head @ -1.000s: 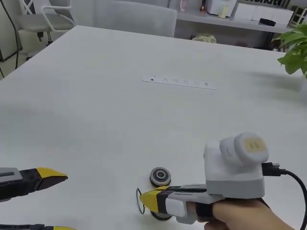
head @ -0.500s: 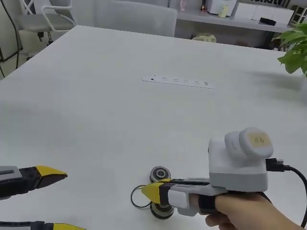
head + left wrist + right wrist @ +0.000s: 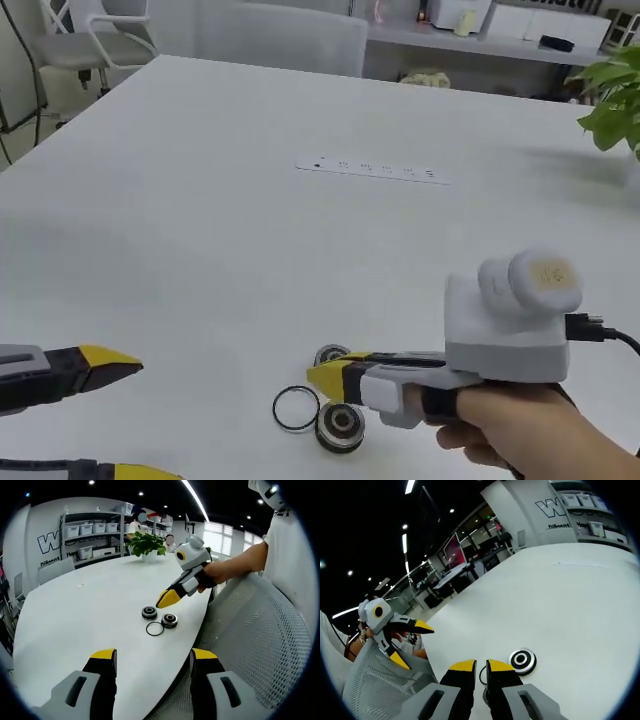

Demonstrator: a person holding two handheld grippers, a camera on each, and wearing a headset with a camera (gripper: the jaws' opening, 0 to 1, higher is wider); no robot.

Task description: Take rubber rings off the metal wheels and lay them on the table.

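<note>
Two metal wheels lie near the table's front edge: one (image 3: 340,425) fully visible, the other (image 3: 328,354) partly behind my right gripper's tip. A thin black rubber ring (image 3: 297,408) lies flat on the table just left of the nearer wheel. My right gripper (image 3: 325,372) hovers above them, jaws shut with nothing held. Its own view has one wheel (image 3: 522,660) just right of the gripper (image 3: 481,666). My left gripper (image 3: 125,415) stands open at the lower left, apart from the parts. Its own view looks past the open gripper (image 3: 152,655) at the ring (image 3: 155,628) and both wheels (image 3: 169,620).
A white power strip (image 3: 372,170) lies flat across the middle of the white table (image 3: 200,230). Chairs stand at the far edge, and a green plant (image 3: 612,100) sits at the right. A mesh chair back (image 3: 250,645) is close by the table's near edge.
The ring hung at my right gripper's tip; now it lies on the table. The right gripper has let go and pulled back up and to the right. The left gripper has held still.
</note>
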